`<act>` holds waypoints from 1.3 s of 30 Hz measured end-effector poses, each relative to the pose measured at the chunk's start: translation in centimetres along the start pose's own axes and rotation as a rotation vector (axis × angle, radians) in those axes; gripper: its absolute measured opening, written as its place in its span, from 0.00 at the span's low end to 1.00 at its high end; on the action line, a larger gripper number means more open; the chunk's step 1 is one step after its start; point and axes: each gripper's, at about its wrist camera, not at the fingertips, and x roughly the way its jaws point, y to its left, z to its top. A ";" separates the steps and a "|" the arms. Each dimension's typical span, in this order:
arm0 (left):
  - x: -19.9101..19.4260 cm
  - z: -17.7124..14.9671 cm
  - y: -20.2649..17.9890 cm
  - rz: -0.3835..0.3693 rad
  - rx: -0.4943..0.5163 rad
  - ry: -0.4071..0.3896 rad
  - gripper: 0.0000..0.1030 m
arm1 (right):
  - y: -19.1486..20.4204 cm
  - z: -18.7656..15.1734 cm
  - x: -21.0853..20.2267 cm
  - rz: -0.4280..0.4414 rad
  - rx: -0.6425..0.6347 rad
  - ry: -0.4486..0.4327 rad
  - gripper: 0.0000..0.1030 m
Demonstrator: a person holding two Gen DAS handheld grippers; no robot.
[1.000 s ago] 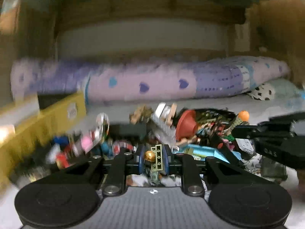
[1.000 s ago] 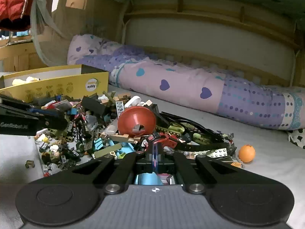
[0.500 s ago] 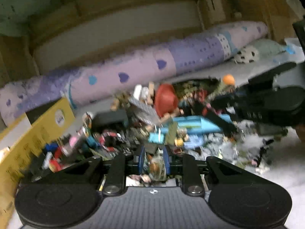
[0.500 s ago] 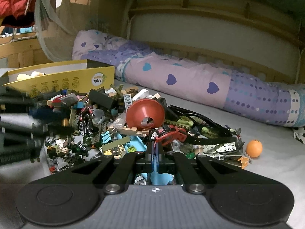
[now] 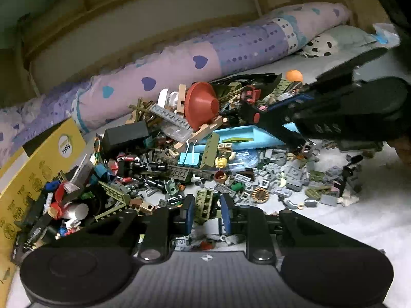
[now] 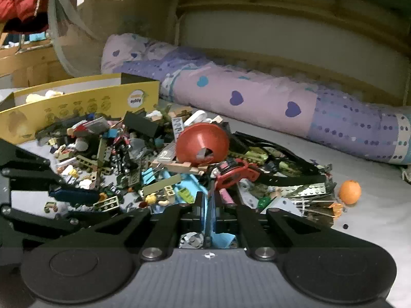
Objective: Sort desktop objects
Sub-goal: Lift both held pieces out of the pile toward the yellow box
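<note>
Left gripper [image 5: 205,210] is down over the near edge of the toy heap on the grey bedsheet [image 5: 354,220], jaws partly spread and just been opening, w/ an olive-green studded plastic brick [image 5: 204,206] standing between the blue pads [image 5: 188,211]. Looks let go, or nearly; pads don't seem to press it now. Right gripper [image 6: 208,202] sits on the other side of the heap, jaws pressed together, nothing visibly pinched (a light-blue flat plastic piece [image 6: 221,238] lies under them, not held).

The stuff to sort: one big jumble of small building bricks mid-sheet, a red plastic cone-shaped funnel [image 5: 201,105] on top, a small orange ball [image 6: 349,191] apart toward the right edge. Yellow cardboard box [image 5: 38,164] at the left edge, heap spilling against its wall; probably the destination, can't be sure.

Risks from here: brick sits upright and loose, so a re-close could tip it or grab neighbouring bits too. Funnel is perched, so a nudge to the pile may send it rolling. Both grippers are near each other; a reach across could clash.
</note>
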 end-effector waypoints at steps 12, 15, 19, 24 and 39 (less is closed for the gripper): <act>-0.6 0.9 5.4 -0.135 -0.325 0.027 0.17 | 2.2 0.1 0.1 0.109 -0.067 -0.003 0.26; -2.6 1.4 5.3 -0.105 -0.259 -0.040 0.17 | 2.2 0.5 0.4 0.132 -0.061 -0.010 0.34; -4.8 1.5 3.3 -0.055 -0.102 -0.124 0.17 | 3.3 0.4 2.2 0.162 -0.109 0.032 0.37; -4.8 1.2 2.6 -0.106 -0.100 -0.102 0.17 | 5.3 0.2 3.2 0.096 -0.233 0.019 0.34; -5.6 0.5 0.6 -0.083 0.026 -0.158 0.17 | 6.7 -0.1 4.4 0.012 -0.352 0.033 0.23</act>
